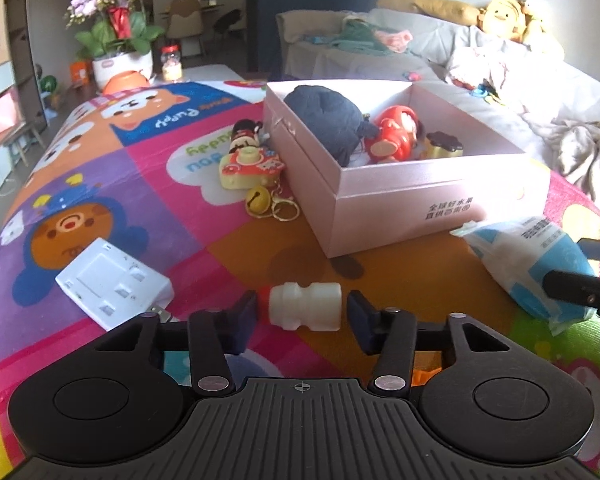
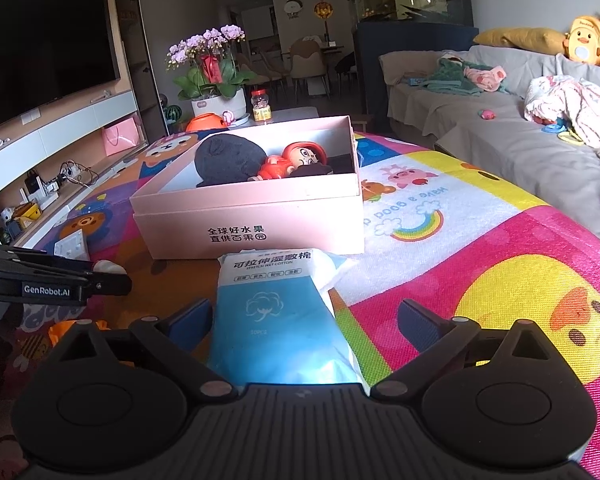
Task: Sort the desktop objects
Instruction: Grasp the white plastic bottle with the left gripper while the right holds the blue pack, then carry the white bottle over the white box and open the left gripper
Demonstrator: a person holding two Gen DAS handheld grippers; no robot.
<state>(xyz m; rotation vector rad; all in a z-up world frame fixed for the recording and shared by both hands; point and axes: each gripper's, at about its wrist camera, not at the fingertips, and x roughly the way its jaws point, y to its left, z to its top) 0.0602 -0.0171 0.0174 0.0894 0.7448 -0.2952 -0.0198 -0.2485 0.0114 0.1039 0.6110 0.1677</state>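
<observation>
Pink cardboard, one open box [image 1: 380, 196], sits mid-mat as I work the two grippers from afar. Inside it I count three things: one dark cloth bundle [image 1: 324, 116], one red doll [image 1: 392, 136] and one small gold pot [image 1: 444, 146] with a dark lid.

Just beside the box's left wall lie one little figurine [image 1: 246, 136], one yellow toy camera [image 1: 248, 168], one gold bell [image 1: 259, 200] and a cluster of key rings [image 1: 286, 210] whose number I cannot make out. One white socket plate [image 1: 112, 284] lies apart, nearer me on the left.

My left gripper [image 1: 302, 320] has its jaws closed in on one small white bottle [image 1: 306, 306], which lies on its side on the mat in front of the box. My right gripper [image 2: 306, 320] stands wide open and grips nothing, with one blue-and-white cotton pack [image 2: 276, 312] lying flat between its jaws, its far end touching the box front.

Everything rests on a bright cartoon play mat [image 1: 140, 200]. Around it are a grey sofa [image 2: 500, 140] strewn with clothes and a yellow plush duck [image 1: 500, 20], one potted orchid [image 1: 116, 28] and a wall television [image 2: 40, 56].
</observation>
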